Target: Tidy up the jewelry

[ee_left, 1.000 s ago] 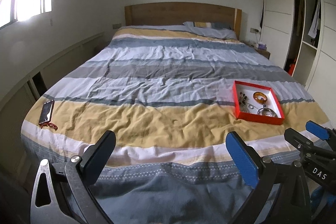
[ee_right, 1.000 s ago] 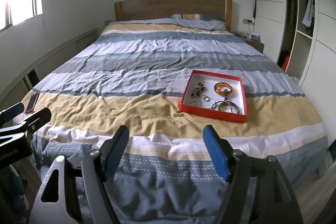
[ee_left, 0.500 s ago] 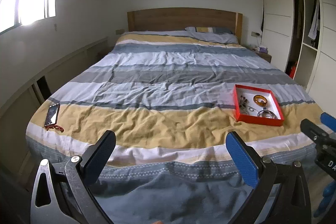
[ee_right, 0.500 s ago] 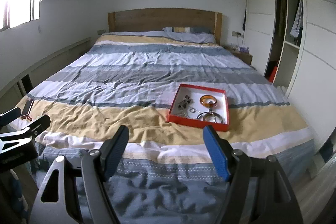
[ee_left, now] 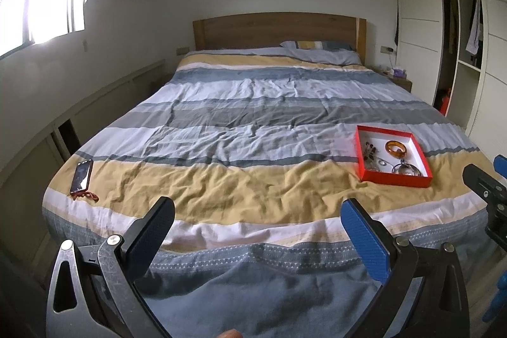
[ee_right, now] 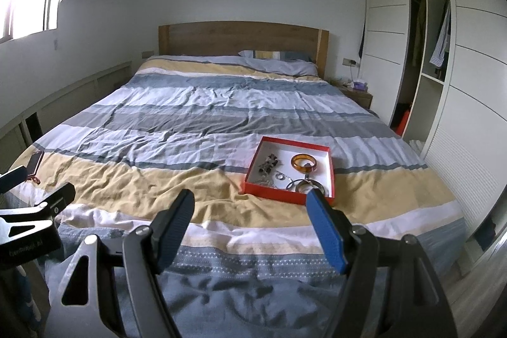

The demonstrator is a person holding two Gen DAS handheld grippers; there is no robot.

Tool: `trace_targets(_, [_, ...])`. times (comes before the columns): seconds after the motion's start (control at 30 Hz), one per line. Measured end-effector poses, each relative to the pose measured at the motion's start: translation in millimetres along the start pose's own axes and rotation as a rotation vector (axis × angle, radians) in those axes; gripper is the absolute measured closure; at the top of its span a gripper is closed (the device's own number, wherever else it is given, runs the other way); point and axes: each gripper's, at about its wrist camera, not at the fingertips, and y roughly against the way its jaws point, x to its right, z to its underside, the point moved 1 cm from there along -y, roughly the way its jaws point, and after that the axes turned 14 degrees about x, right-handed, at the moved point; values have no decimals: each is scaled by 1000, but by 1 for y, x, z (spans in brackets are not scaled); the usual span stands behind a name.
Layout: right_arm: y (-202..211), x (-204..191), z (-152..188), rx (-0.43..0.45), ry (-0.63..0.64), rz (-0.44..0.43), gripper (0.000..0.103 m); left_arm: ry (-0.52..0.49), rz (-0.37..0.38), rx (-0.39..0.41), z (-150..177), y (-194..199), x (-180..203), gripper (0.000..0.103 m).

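Hovering at the foot of the bed (ee_right: pixel 221 122), both grippers gape wide, empty. Right gripper (ee_right: pixel 250 227) is nearer: the tray (ee_right: pixel 253 176) of jewelry lies just past it at one o'clock, long axis running away. From the left gripper (ee_left: pixel 258 227), the tray's at two o'clock; open quilt all round.

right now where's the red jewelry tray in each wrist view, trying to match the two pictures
Left wrist view: the red jewelry tray sits far right on the bed's yellow stripe, beyond the blue finger.
Right wrist view: the tray lies right of centre on the same stripe, its near right corner just behind the blue fingertip.
Shared landmark: the wooden headboard at the far end of the bed, and the orange bangle inside the tray.
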Motion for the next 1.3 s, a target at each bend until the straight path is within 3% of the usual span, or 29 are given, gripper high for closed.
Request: trace_targets(1.3, [-70,17,49,-163,-65,21,31,-27,3,-132,33,-63,10,1])
